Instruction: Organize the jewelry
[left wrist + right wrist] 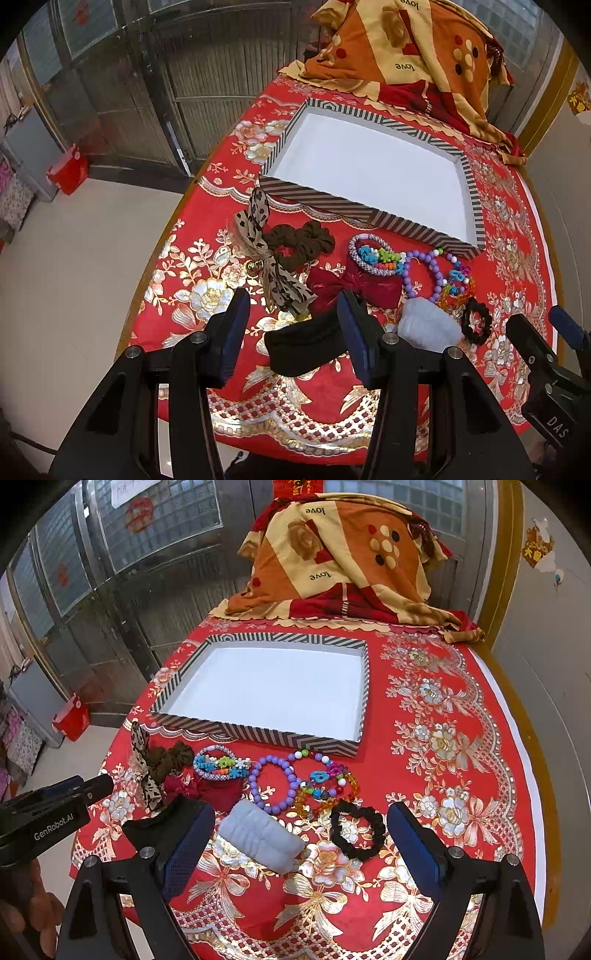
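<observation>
Both grippers' jaws gape, holding nothing; black scrunchie (357, 834) at 12 o'clock of right gripper (301, 843) looks soft, light—pinch across its band.

A patterned orange cloth (332, 565) lies on the red floral tablecloth (443, 738).

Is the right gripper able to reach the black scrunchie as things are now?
Probably yes. The right gripper is open and the black scrunchie lies flat between its fingers, apart from the pale blue scrunchie, with nothing on top.
</observation>
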Action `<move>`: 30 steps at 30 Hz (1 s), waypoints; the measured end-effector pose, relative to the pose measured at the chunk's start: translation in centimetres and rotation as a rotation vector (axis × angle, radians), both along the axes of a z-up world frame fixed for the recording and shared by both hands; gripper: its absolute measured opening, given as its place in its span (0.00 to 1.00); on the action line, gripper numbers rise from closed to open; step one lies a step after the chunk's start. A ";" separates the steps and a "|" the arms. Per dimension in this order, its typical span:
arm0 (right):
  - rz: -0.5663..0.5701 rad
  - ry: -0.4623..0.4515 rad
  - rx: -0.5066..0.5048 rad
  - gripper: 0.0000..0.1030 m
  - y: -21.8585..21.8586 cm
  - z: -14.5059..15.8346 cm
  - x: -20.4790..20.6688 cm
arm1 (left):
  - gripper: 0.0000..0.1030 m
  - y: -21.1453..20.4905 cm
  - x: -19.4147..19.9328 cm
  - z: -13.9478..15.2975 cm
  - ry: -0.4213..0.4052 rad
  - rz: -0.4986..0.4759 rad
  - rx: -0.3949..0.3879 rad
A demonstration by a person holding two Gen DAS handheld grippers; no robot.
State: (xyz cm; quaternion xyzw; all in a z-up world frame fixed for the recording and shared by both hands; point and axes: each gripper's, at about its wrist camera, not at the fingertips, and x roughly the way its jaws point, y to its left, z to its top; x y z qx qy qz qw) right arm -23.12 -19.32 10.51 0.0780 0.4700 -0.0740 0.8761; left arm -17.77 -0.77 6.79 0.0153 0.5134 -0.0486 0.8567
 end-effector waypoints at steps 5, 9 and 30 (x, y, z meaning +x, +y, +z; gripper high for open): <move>-0.001 0.010 0.003 0.90 -0.1 -0.3 0.2 | 0.47 0.0 0.3 -0.3 0.021 -0.001 -0.005; 0.000 0.020 0.009 0.90 -0.4 -0.5 0.4 | 0.47 -0.1 0.5 -0.3 0.022 -0.004 -0.001; 0.002 0.043 0.008 0.90 -0.3 -1.2 1.1 | 0.47 0.0 1.0 -1.0 0.043 -0.002 0.007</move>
